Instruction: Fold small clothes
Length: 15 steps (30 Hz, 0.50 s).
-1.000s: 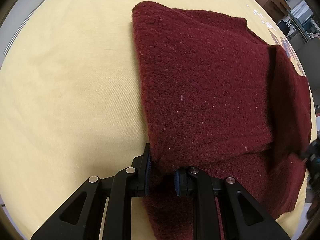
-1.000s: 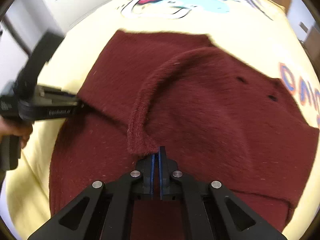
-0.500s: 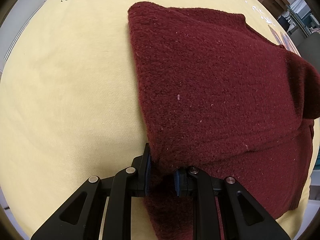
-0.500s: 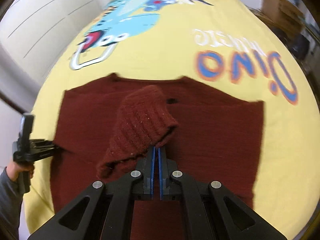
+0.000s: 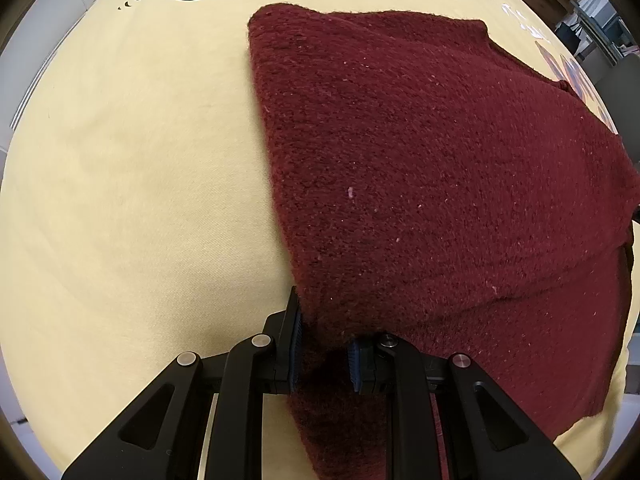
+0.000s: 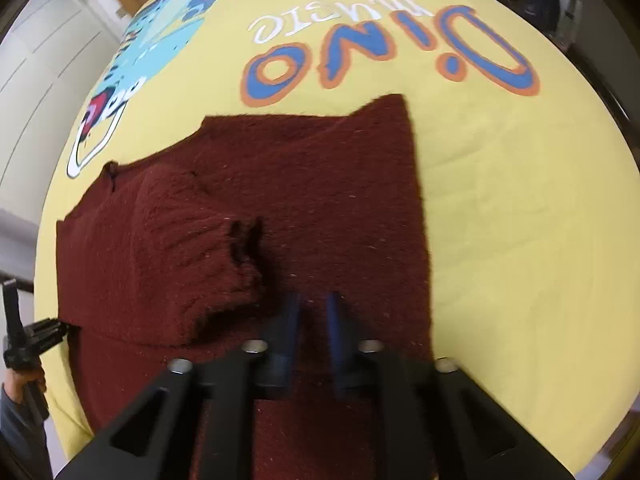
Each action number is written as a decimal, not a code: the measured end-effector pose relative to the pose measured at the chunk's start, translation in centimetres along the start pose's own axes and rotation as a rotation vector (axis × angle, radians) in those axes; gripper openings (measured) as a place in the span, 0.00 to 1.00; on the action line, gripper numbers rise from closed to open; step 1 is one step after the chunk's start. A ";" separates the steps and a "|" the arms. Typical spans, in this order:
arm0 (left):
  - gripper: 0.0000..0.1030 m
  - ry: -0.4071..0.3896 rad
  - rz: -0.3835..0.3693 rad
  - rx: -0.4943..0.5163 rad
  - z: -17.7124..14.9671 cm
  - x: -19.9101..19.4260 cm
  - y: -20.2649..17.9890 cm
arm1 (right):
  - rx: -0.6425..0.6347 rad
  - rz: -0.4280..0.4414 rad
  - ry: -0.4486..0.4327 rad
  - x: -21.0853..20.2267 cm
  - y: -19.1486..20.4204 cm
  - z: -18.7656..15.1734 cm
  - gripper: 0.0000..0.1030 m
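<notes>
Right gripper (image 6: 312,316) blurred, jaws just opened with nothing between them, sleeve (image 6: 192,256) lying folded over the dark red sweater (image 5: 420,184), left gripper (image 5: 324,344) pinching its edge, yellow printed sheet (image 6: 520,200) underneath, room edges indistinct.

Two close, steeply downward wrist views, both over the maroon sweater (image 5: 440,184).

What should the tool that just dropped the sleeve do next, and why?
Probably lift the right tool away. Its jaws have just been opening, nothing sits between them, and the sleeve already lies folded across the red sweater. The left tool pinches the sweater's edge.
</notes>
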<state>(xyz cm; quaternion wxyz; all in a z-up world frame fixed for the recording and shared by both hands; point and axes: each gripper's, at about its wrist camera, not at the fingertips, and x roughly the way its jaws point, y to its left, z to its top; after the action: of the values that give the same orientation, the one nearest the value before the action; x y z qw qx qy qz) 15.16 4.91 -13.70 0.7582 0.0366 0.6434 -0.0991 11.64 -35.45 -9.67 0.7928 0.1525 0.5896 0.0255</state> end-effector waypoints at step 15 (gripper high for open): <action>0.16 -0.001 -0.001 0.000 -0.8 -0.2 -0.1 | 0.052 0.153 -0.028 -2.7 2.4 3.9 0.55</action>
<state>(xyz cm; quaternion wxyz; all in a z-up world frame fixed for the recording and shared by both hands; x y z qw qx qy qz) 14.31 5.03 -13.62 0.7585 0.0365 0.6430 -0.0996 14.79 -34.58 -5.51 0.7923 0.2180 0.5656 0.0687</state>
